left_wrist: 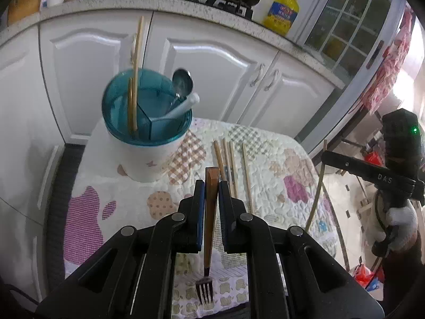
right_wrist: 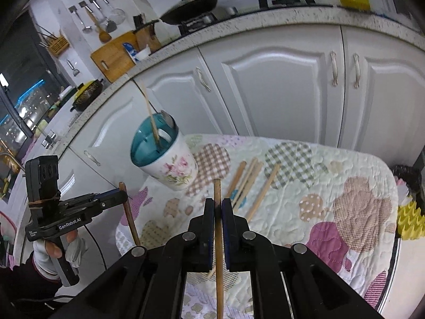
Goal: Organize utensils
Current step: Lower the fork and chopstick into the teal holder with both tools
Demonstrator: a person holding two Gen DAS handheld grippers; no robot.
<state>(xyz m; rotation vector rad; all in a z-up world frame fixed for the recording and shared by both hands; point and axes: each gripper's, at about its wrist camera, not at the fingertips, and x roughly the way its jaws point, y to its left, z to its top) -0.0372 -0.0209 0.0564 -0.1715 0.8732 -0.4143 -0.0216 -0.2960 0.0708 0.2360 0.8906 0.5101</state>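
My left gripper (left_wrist: 211, 186) is shut on a wooden-handled fork (left_wrist: 209, 228), tines hanging down over the quilt. My right gripper (right_wrist: 217, 204) is shut on a single wooden chopstick (right_wrist: 219, 265) held upright. Both grippers hang above the table, short of the holder. The utensil holder (left_wrist: 147, 111) is a white floral cup with a teal divided insert; it holds chopsticks (left_wrist: 135, 79), a metal spoon (left_wrist: 182, 82) and a white handle. Several loose chopsticks (left_wrist: 231, 167) lie on the quilt to the right of the holder (right_wrist: 164, 154). From the right wrist view, the left gripper (right_wrist: 122, 194) is at the left.
A patchwork quilt (right_wrist: 345, 186) covers the small table. White cabinet doors (left_wrist: 217, 74) stand just behind it, under a speckled counter with a stove, pots and a yellow oil bottle (left_wrist: 283, 10). A gloved hand (left_wrist: 401, 220) holds the right gripper's handle.
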